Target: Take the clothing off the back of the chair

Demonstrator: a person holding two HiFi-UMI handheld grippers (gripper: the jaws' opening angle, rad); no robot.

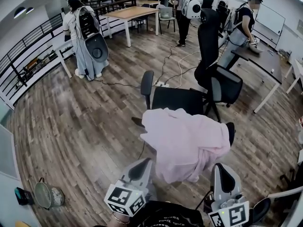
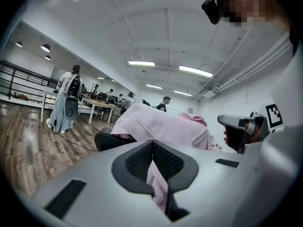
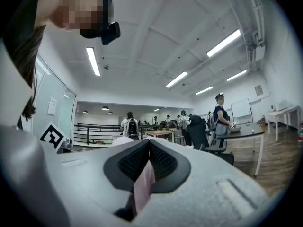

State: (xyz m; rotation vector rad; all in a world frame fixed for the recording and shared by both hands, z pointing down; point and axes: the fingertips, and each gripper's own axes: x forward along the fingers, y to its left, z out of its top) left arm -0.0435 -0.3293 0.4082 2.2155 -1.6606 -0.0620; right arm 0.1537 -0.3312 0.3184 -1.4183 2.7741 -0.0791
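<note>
A pink garment (image 1: 184, 143) lies draped over the back of a black office chair (image 1: 175, 100), hiding most of the backrest; only a dark corner shows at the right. My left gripper (image 1: 142, 167) is at the garment's near left edge, my right gripper (image 1: 220, 171) at its near right edge. In the left gripper view the left gripper (image 2: 152, 143) is shut, with a fold of the pink garment (image 2: 156, 124) pinched between its pads. The right gripper (image 3: 149, 143) is shut too, and a strip of the pink garment (image 3: 143, 183) hangs from its pads.
A second black chair (image 1: 215, 74) stands just beyond the first, beside a dark desk (image 1: 265, 63) where a person works. Cables (image 1: 165, 74) run over the wooden floor. A person with a backpack (image 1: 85, 41) stands at the left by the railing. A small fan (image 1: 47, 195) sits at the lower left.
</note>
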